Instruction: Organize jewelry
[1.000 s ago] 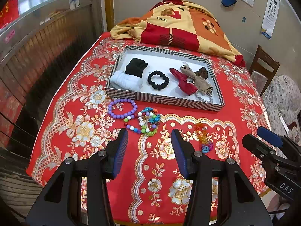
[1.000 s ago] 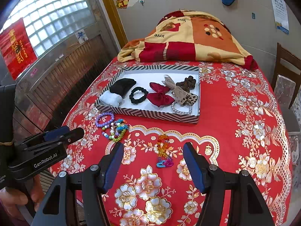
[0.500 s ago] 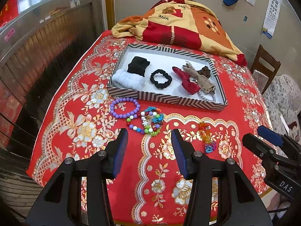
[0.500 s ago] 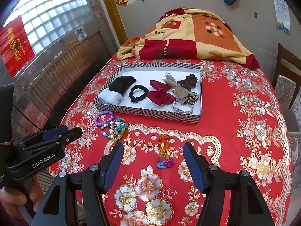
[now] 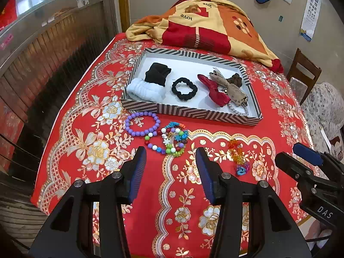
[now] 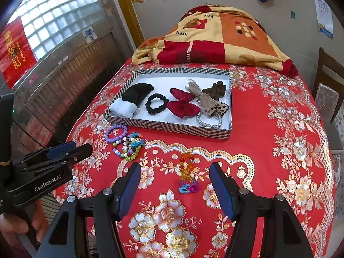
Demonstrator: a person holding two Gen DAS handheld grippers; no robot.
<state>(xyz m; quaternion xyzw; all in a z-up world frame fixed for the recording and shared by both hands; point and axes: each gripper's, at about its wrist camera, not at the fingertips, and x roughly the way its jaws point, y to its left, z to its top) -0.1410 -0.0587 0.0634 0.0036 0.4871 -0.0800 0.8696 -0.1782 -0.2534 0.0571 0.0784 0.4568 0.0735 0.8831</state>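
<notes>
A striped tray (image 5: pixel 193 111) (image 6: pixel 167 126) on the red tablecloth holds scrunchies, bows and a silver bracelet (image 6: pixel 208 120). In front of it lie a purple bead bracelet (image 5: pixel 142 123) (image 6: pixel 116 130), a pile of mixed colourful bead bracelets (image 5: pixel 172 138) (image 6: pixel 130 145) and an orange-rainbow chain bracelet (image 5: pixel 237 158) (image 6: pixel 187 173). My left gripper (image 5: pixel 171 165) is open and empty, just short of the colourful pile. My right gripper (image 6: pixel 175 180) is open and empty, with the rainbow chain between its fingertips' line.
A folded red-and-yellow blanket (image 5: pixel 204 25) lies at the table's far end. A wooden chair (image 5: pixel 305 73) stands at the right. A wooden railing (image 5: pixel 53 49) runs along the left. The table's near edge is close beneath both grippers.
Both grippers have moved slightly forward toward the bracelets. Both stay open; nothing on the table has moved.
</notes>
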